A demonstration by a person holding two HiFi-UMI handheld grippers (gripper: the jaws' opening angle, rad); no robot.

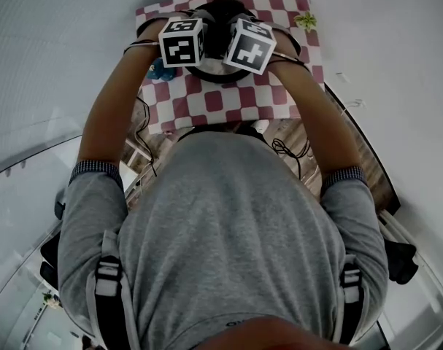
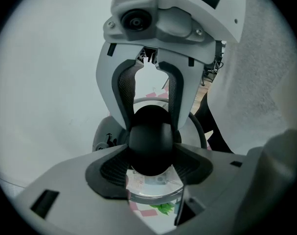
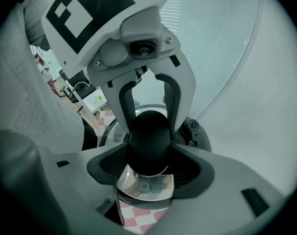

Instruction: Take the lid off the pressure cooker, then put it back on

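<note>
The left tongs (image 2: pixel 149 166) were closed on the black knob (image 2: pixel 150 141) of the lid, with a dark ribbed pad pressed against each side of the knob and the jaws held fairly wide by its bulk. The right tongs (image 3: pixel 149 163) gripped the same knob from the opposite side in the same way, pads tight on its flanks and jaws part open around it. Each gripper view showed the other tool's two fingers reaching down over the far half of the knob, so all four pads ringed it.

Directly under the knob lay the steel lid (image 2: pixel 153 192), shiny, with a small pale label just below the knob. Whether the lid was sitting on the pressure cooker (image 1: pixel 214 74) or raised off it could not be told. In the head view only a dark curved rim showed around and below the knob's place.

Under the knob and spreading to every side was a pink and white checked cloth (image 1: pixel 228 100). A green leafy sprig (image 1: pixel 305 20) lay on it, well off to the right of the knob and farther from the person. A small blue thing (image 1: pixel 157 70) sat left of the knob, beside the left forearm.

Above the knob, the two marker cubes (image 1: pixel 181 41) (image 1: pixel 249 46) stood close together, nearly touching. Both bare forearms ran in towards the knob from a grey shirt (image 1: pixel 228 232).
</note>
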